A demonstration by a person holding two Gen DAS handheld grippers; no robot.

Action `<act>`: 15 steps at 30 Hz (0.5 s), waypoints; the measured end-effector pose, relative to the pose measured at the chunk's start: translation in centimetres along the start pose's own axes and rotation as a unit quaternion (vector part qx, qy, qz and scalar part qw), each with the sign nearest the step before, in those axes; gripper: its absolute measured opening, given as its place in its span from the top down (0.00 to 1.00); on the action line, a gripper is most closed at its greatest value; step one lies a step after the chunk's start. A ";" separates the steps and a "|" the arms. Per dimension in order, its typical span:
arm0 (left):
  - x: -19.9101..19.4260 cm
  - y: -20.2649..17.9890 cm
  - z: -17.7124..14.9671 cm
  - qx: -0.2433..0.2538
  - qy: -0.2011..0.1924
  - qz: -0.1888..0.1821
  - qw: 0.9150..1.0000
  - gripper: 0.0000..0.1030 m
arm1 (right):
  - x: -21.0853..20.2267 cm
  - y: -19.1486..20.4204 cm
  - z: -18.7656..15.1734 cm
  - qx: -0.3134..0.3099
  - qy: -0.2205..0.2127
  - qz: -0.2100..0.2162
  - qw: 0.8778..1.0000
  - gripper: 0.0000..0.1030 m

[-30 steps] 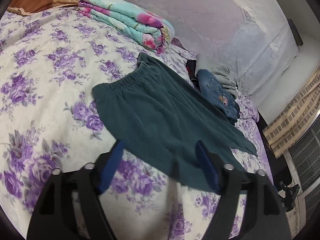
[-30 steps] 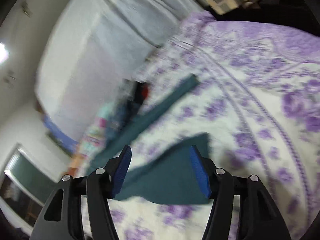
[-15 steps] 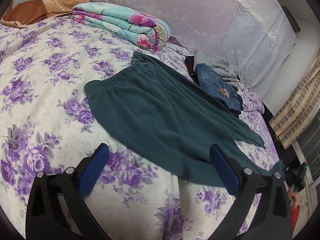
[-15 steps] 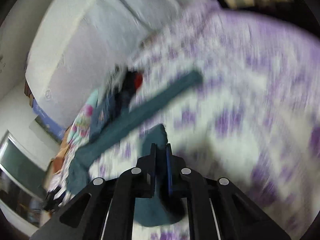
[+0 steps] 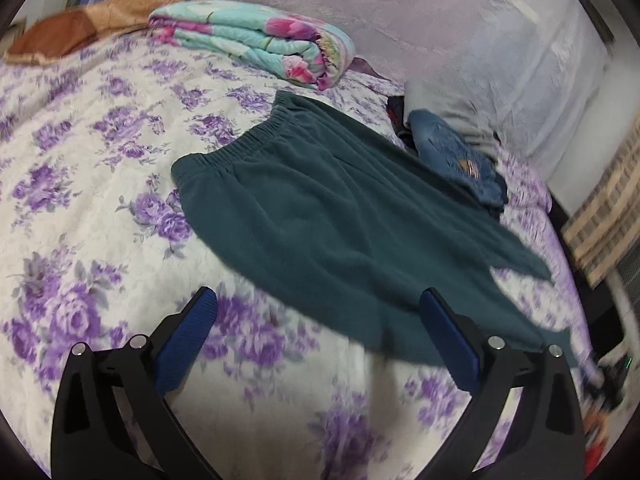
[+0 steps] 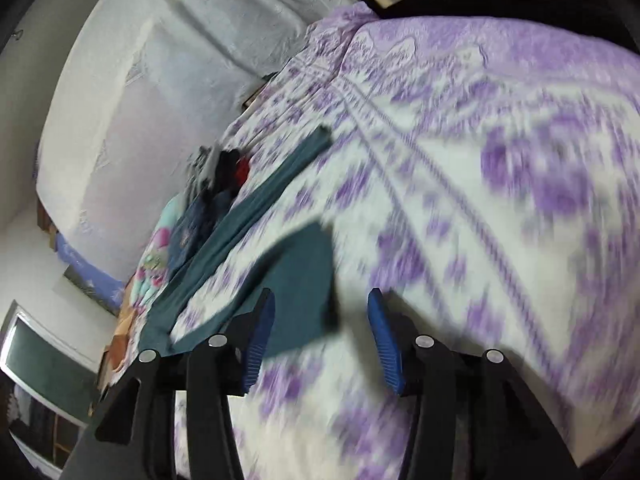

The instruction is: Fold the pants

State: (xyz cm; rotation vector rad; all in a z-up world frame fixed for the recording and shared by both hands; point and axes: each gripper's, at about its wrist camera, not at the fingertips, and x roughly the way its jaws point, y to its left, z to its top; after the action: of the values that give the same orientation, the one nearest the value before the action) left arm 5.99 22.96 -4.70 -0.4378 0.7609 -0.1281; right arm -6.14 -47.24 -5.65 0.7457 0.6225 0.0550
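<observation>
Purple-flowered bedding [image 5: 80,168] covers a bed backed by a pale lace curtain [image 5: 480,40]. Dark teal pants [image 5: 320,216] lie spread flat ahead of the left gripper [image 5: 318,304], waistband at the far end; its fingers stand wide apart, grasping nothing, one leg's edge just past the right fingertip. Beyond the pants sit a folded floral quilt [image 5: 256,44] and a denim garment [image 5: 456,160]. The right gripper [image 6: 320,308] has just been opening; a pant-leg end lies between its blue pads [image 6: 384,340], released, in a blurred view.
</observation>
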 end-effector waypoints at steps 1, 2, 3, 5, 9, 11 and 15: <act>0.2 0.4 0.5 -0.017 0.001 -0.010 1.000 0.05 | -0.5 0.3 -0.7 0.001 0.001 0.005 1.000 0.51; 0.3 0.8 0.8 -0.032 0.000 -0.018 0.999 0.05 | -0.8 0.6 -1.3 0.001 0.002 0.014 1.000 0.47; 0.5 1.4 1.4 -0.054 -0.001 -0.031 0.998 0.05 | -1.0 1.0 -1.8 0.000 0.006 0.022 1.000 0.44; 0.8 2.2 2.0 -0.082 0.000 -0.043 0.996 0.05 | -1.2 2.1 -2.8 -0.002 0.021 0.036 0.999 0.42; 1.0 3.5 2.9 -0.126 0.007 -0.063 0.990 0.06 | -1.4 3.6 -4.0 0.000 0.050 0.059 0.997 0.42; 1.1 3.9 3.1 -0.144 0.009 -0.070 0.987 0.06 | -1.4 4.5 -4.7 -0.012 0.059 0.056 0.997 0.42; 2.4 3.3 4.1 -0.140 0.005 -0.049 0.989 0.25 | -1.0 5.4 -5.9 -0.024 0.079 0.049 0.995 0.42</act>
State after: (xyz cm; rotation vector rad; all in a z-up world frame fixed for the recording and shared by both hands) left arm 10.39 26.70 -5.07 -0.7430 0.7703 -0.1160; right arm -9.29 -39.87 -4.97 0.7301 0.7315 0.2208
